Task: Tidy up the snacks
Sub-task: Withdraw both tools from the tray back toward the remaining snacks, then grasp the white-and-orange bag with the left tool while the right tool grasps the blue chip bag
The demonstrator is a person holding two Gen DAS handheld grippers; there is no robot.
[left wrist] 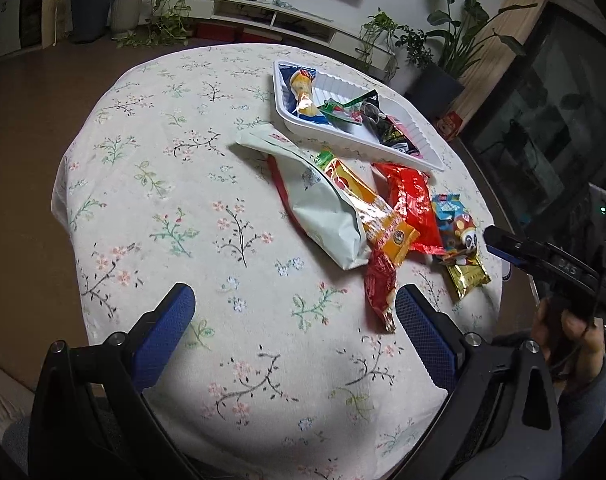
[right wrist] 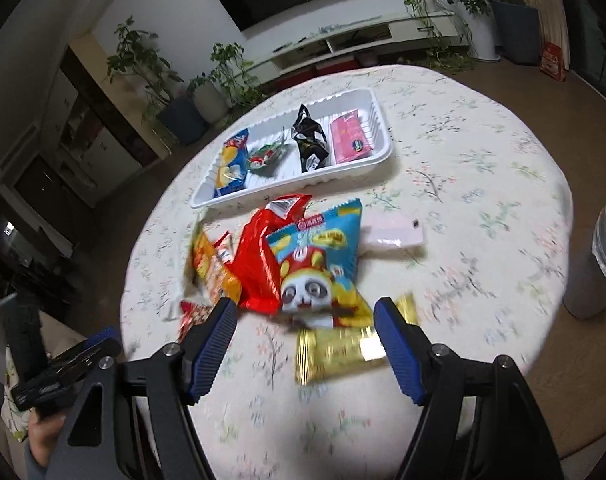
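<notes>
A white tray at the far side of the table holds a blue chips bag, a green-red packet, a black packet and a pink packet. In front of it lies a loose pile: a red bag, a blue panda bag, an orange packet and a gold packet. My right gripper hangs open over the pile's near edge, the gold packet lying between its fingers, untouched. My left gripper is open over bare cloth, left of a dark red packet.
The round table wears a floral cloth. A pale bag lies at the pile's left and a pinkish packet at its right. A grey bin stands beside the table. Potted plants and a low cabinet line the far wall.
</notes>
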